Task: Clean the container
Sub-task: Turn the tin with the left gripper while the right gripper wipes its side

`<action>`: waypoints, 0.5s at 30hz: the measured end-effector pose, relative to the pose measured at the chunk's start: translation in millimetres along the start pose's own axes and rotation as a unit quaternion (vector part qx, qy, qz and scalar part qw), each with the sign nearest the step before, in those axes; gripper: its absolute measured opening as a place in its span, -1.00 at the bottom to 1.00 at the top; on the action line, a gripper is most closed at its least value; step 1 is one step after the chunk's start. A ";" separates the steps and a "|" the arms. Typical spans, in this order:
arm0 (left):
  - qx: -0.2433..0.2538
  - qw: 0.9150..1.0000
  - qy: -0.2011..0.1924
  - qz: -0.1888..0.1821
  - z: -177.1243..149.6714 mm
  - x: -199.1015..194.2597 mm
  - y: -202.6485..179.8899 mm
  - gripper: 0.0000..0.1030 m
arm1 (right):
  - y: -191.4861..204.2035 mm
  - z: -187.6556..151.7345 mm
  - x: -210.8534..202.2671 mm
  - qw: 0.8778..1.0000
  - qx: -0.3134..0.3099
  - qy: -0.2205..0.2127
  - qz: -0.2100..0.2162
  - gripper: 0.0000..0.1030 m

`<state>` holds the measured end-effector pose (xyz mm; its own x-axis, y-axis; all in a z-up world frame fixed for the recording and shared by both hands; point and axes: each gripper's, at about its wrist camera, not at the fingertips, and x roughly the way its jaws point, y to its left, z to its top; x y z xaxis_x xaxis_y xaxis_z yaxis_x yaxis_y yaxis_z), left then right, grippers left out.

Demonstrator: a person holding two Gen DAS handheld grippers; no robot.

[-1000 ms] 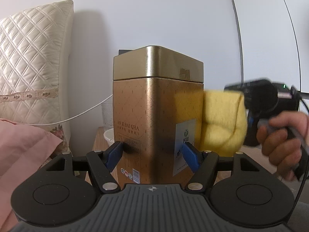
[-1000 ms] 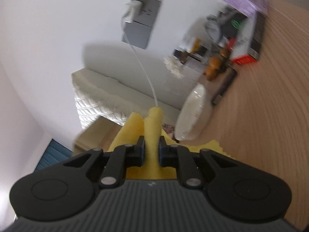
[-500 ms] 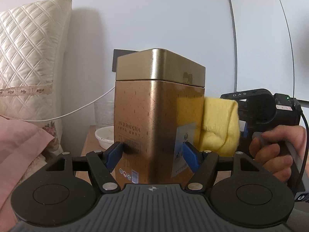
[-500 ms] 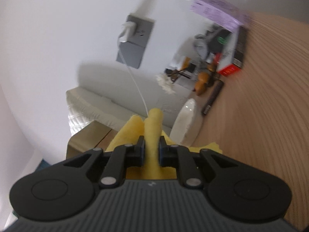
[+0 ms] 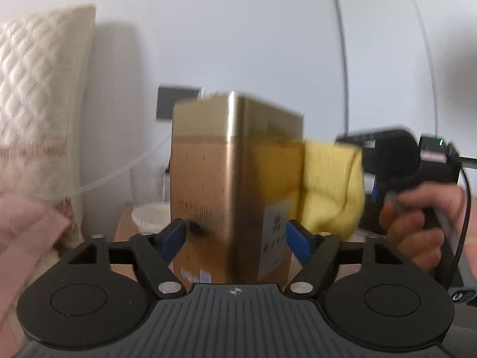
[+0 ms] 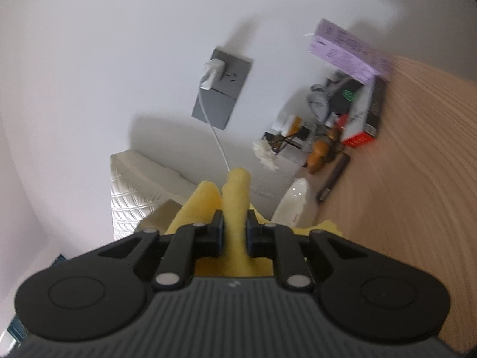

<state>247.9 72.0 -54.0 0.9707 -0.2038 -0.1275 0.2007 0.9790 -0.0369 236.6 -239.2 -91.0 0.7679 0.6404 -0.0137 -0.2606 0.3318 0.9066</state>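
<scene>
A tall gold tea tin (image 5: pixel 208 179) with a paler gold lid stands blurred between the blue pads of my left gripper (image 5: pixel 235 235). Those jaws are opening, and the pads sit beside the tin's lower walls without clearly pressing it. A folded yellow cloth (image 5: pixel 331 188) lies against the tin's right face. My right gripper (image 6: pixel 234 232) is shut on the yellow cloth (image 6: pixel 235 197), which sticks out past the fingertips. In the left wrist view a hand (image 5: pixel 417 223) holds that gripper's black handle at the right.
A quilted cream pillow (image 5: pixel 38 119) and pink fabric (image 5: pixel 23 232) are at the left. A white bowl (image 6: pixel 295 205) sits on the wooden table (image 6: pixel 417 208) behind the tin. A purple box (image 6: pixel 345 50), small clutter and a grey wall socket (image 6: pixel 223 89) with a white cable lie beyond.
The tin has sunk in the left view and turned to show more of its right face. The left pads have spread slightly. The right gripper has swung with the cloth.
</scene>
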 end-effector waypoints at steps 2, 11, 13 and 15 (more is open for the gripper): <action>0.007 1.000 -0.008 -0.017 2.7 -4.6 5.9 0.98 | -2.3 -2.8 -9.2 1.000 0.010 -0.010 0.003 -0.68; -0.056 0.997 0.023 -0.043 -4.6 33.2 39.6 1.00 | 9.0 -17.2 -45.5 1.000 -0.003 -0.022 0.010 -0.68; -0.050 0.997 0.027 -0.045 -6.0 37.6 35.1 1.00 | 8.7 -22.7 -49.2 1.000 -0.013 -0.012 0.006 -0.68; -0.045 0.997 0.036 -0.057 -9.0 41.3 30.5 1.00 | 10.2 -27.7 -51.4 1.000 -0.023 -0.001 0.008 -0.68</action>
<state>293.0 93.4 -69.3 0.9292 -0.3178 -0.1885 0.2940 0.9449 -0.1437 178.2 -249.5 -92.7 0.7645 0.6446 0.0020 -0.2997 0.3527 0.8865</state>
